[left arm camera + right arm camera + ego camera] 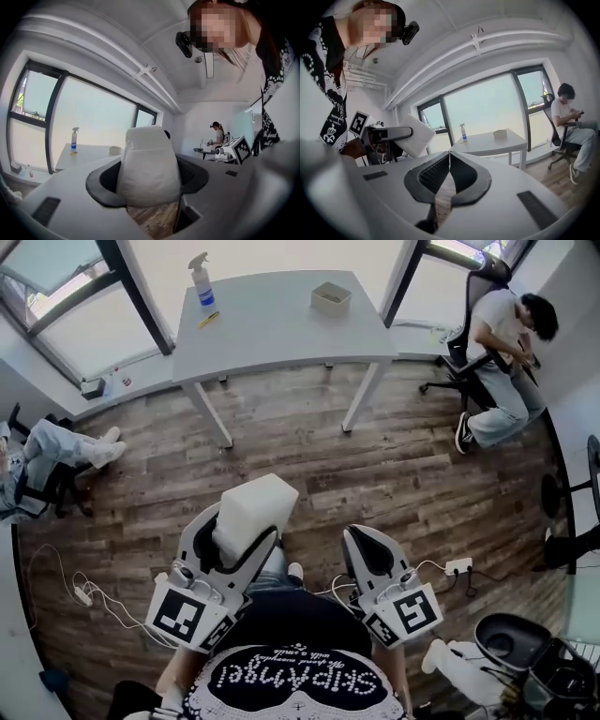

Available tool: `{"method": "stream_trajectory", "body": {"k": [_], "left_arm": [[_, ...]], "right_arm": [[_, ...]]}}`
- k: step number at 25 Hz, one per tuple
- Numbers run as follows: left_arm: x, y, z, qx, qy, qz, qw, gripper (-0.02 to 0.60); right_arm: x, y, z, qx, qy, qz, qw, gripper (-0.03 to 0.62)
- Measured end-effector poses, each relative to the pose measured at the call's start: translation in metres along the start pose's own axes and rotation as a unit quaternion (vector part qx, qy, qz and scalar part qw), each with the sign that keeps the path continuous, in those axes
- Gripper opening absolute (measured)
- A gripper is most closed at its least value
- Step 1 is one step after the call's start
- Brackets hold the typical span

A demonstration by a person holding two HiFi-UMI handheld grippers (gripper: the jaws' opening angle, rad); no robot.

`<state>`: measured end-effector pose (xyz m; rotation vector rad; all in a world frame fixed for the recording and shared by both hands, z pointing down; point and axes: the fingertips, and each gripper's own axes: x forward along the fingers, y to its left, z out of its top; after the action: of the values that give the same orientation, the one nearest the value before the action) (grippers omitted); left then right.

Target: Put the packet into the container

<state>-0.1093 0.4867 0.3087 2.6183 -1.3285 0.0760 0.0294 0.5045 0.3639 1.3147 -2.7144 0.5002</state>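
A white pillow-like packet is clamped in my left gripper, held up over the wood floor. In the left gripper view the packet fills the space between the dark pads and stands upright. My right gripper is beside it, shut, with its pads touching and nothing between them. The container, a small open beige box, sits far off near the right back corner of the grey table. The right gripper view also shows that container and the packet.
A spray bottle and a yellow pen lie on the table's left side. A person sits in a chair at the right. Another person's legs are at the left. Cables and a power strip lie on the floor.
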Motion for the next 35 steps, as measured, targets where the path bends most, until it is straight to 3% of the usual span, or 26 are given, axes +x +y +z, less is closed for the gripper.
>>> {"method": "stream_trajectory", "body": {"k": [14,35], "left_arm": [[0.046,0.052,0.033,0.03,-0.01,-0.06,0.9977,0.276],[0.071,0.135,0.035,0.017,-0.01,-0.074,0.9971,0.276]], "right_arm": [[0.067,-0.024,0.034,-0.025,0.006,-0.062,0.998,0.015],[0.144,-0.027,0.037,-0.005,0.016,-0.101,0.995,0.015]]}}
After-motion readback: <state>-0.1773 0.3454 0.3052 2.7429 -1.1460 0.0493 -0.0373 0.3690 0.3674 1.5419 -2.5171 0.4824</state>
